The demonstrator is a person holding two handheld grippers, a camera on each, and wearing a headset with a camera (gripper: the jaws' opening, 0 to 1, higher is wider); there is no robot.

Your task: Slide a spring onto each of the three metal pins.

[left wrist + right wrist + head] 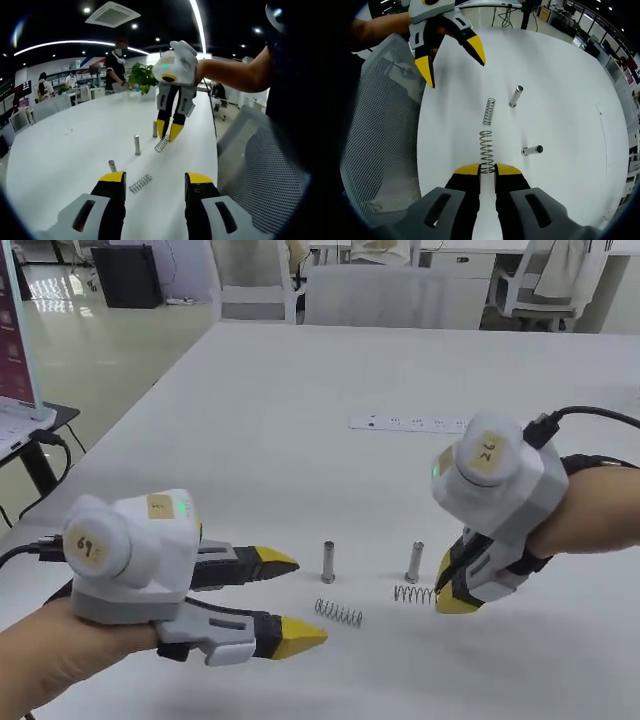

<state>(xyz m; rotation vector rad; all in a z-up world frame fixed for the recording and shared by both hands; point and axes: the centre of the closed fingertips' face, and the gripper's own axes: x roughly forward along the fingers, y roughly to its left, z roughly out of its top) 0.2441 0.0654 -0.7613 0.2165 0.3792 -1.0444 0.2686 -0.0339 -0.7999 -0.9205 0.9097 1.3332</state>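
Two upright metal pins point(328, 562) point(414, 562) stand on the white table point(300, 420). My right gripper point(455, 592) is shut on one end of a spring point(415, 593), which sticks out level toward the nearer pin; its own view has that spring point(486, 147) running forward from the closed tips point(487, 169). A second spring point(338, 613) lies loose on the table. My left gripper point(288, 598) is open, its tips either side of and short of the loose spring point(140, 183). In the left gripper view a third pin point(155, 129) stands behind the right gripper point(167, 132).
A white power strip point(410, 423) lies farther back on the table. A grey mesh chair point(250, 165) point(385, 125) stands at the near table edge. More chairs and desks fill the room beyond.
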